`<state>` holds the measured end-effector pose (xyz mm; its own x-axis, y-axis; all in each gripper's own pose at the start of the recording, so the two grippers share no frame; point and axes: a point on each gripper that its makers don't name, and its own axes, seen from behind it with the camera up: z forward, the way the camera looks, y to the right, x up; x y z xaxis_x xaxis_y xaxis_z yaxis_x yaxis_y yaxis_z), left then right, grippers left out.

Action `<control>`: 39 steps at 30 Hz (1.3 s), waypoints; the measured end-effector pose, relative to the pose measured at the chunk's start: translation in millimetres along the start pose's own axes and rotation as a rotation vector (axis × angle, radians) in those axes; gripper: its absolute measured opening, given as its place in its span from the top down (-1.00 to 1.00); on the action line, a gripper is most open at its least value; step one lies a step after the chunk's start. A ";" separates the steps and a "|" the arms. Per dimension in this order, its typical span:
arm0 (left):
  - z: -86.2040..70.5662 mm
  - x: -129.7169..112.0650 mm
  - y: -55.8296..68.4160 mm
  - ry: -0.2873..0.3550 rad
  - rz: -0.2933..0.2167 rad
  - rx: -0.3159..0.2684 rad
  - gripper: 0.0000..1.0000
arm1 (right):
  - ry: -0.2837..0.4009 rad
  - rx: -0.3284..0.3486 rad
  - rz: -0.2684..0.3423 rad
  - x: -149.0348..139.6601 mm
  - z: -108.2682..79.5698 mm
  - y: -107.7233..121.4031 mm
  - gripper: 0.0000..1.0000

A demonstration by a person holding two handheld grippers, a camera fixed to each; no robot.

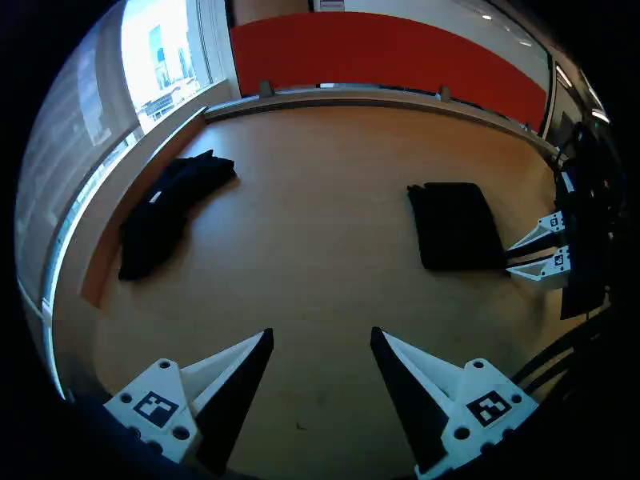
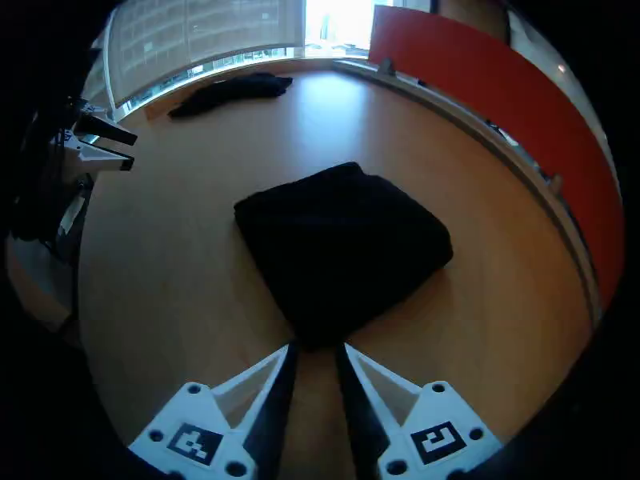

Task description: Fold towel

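Observation:
A black towel lies folded into a thick rectangle on the wooden table. My right gripper sits low at the towel's near corner, its fingers drawn close with the corner pinched between the tips. In the left gripper view the right gripper touches the towel's right edge. My left gripper hovers open over bare wood, well away from the towel, nothing between its fingers. In the right gripper view the left gripper stands at the far left.
A second dark cloth lies crumpled near the window ledge. A red panel runs along the table's far edge. Dark cables hang at the right of the left gripper view.

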<state>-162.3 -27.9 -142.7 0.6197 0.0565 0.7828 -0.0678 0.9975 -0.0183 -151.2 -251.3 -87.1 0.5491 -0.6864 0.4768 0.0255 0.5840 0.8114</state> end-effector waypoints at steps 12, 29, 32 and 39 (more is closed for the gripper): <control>-0.5 0.7 -2.4 0.001 0.004 0.001 -0.80 | 0.023 0.004 0.030 2.6 -1.2 -0.9 0.93; 1.4 11.5 2.6 0.011 0.029 -0.004 -0.80 | 0.180 -0.037 -0.053 80.0 -51.1 27.1 0.94; 1.3 17.2 4.5 0.018 0.033 -0.005 -0.80 | 0.213 -0.049 -0.071 99.6 -63.3 34.3 0.94; 1.5 27.9 9.9 0.032 0.044 -0.010 -0.80 | 0.272 -0.063 -0.086 132.7 -89.4 46.3 0.94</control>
<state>-146.8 -16.6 -120.1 0.6409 0.1014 0.7609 -0.0878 0.9944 -0.0585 -2.4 -276.6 -16.5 0.7466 -0.5977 0.2921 0.1289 0.5607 0.8179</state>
